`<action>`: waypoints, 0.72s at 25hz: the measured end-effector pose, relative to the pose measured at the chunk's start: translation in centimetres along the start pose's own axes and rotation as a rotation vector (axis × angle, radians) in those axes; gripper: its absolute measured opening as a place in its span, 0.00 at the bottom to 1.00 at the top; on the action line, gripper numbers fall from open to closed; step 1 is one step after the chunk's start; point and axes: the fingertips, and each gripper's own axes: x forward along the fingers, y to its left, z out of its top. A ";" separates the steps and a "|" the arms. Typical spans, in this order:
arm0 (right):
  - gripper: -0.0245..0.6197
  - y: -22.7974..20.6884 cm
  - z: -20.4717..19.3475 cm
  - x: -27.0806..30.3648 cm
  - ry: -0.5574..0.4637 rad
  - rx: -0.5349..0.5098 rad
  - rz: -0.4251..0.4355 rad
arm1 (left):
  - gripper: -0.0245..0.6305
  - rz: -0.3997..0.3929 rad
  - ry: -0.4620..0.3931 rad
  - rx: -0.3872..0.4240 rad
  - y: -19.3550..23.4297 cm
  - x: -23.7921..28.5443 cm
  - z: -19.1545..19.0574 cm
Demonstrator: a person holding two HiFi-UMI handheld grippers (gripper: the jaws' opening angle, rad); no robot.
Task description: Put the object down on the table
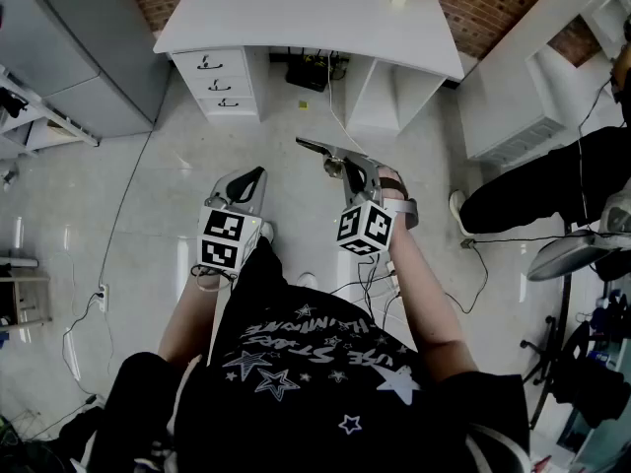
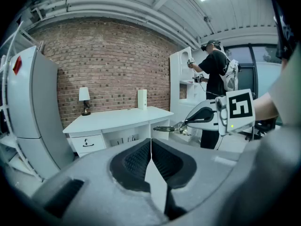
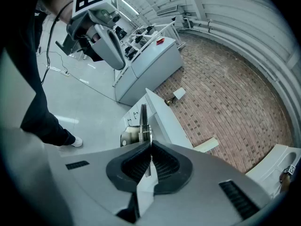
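In the head view my right gripper [image 1: 345, 163] is shut on a shiny metal tool [image 1: 317, 149] that sticks out to the left of its jaws, held in the air over the floor. The right gripper view has the tool [image 3: 143, 121] clamped between the pads, with its long bar pointing ahead. My left gripper [image 1: 253, 174] hangs beside it, shut, with nothing between the pads [image 2: 136, 159]. The white desk [image 1: 306, 13] stands ahead, well beyond both grippers. From the left gripper view, the tool [image 2: 169, 128] and the right gripper [image 2: 207, 114] show to the right.
A grey cabinet [image 1: 79, 57] stands at the left and a white shelf unit [image 1: 523, 97] at the right. Cables [image 1: 118, 215] trail over the pale floor. Another person [image 2: 214, 74] stands by the shelves. A small lamp [image 2: 84, 98] is on the desk.
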 end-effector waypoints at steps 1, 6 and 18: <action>0.05 0.1 -0.1 -0.4 0.000 0.001 0.001 | 0.07 0.001 0.003 -0.001 -0.3 -0.2 -0.1; 0.05 0.5 -0.6 -1.7 -0.003 0.008 0.002 | 0.07 0.006 0.004 -0.013 -1.7 -0.9 -0.3; 0.05 0.4 -1.0 -0.7 0.015 0.097 0.017 | 0.07 -0.004 0.035 -0.020 -1.3 -0.9 -1.4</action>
